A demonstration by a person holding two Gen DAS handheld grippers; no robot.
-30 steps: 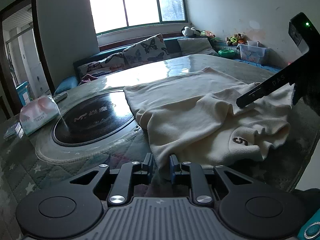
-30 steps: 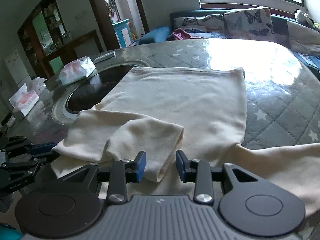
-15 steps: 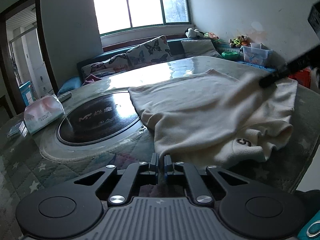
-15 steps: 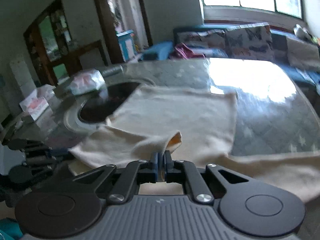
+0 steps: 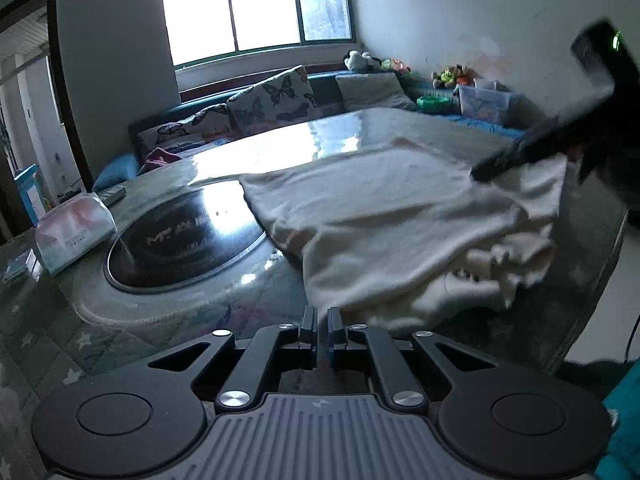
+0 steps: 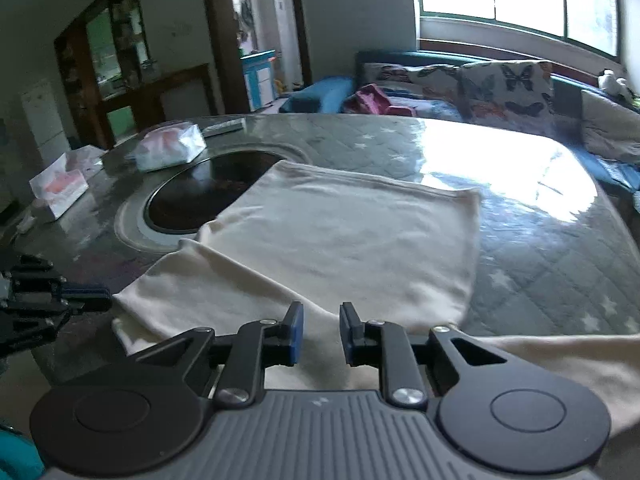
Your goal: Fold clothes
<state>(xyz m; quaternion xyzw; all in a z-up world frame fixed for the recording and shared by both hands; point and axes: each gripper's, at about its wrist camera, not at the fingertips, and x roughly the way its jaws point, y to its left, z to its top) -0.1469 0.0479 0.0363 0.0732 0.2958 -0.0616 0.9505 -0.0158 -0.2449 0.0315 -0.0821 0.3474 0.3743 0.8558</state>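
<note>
A cream sweater (image 5: 400,216) lies on the round quilted table, its body spread flat and one side folded over toward the near edge; it also shows in the right wrist view (image 6: 352,232). My left gripper (image 5: 322,320) is shut on the sweater's near edge. My right gripper (image 6: 320,332) is open just above the folded-over sleeve and holds nothing. The right gripper shows as a dark blurred bar at the right of the left wrist view (image 5: 532,148). The left gripper shows at the left edge of the right wrist view (image 6: 52,292).
A dark glass turntable (image 5: 180,240) sits at the table's middle, partly under the sweater. Tissue packs (image 6: 170,150) lie on the far-left side. A sofa with butterfly cushions (image 5: 272,96) runs along the window wall. The table edge (image 5: 592,280) is close on the right.
My right gripper has opened and let go of the sleeve it held half a second ago, leaving it laid across the body. My left gripper stays shut on the edge.
</note>
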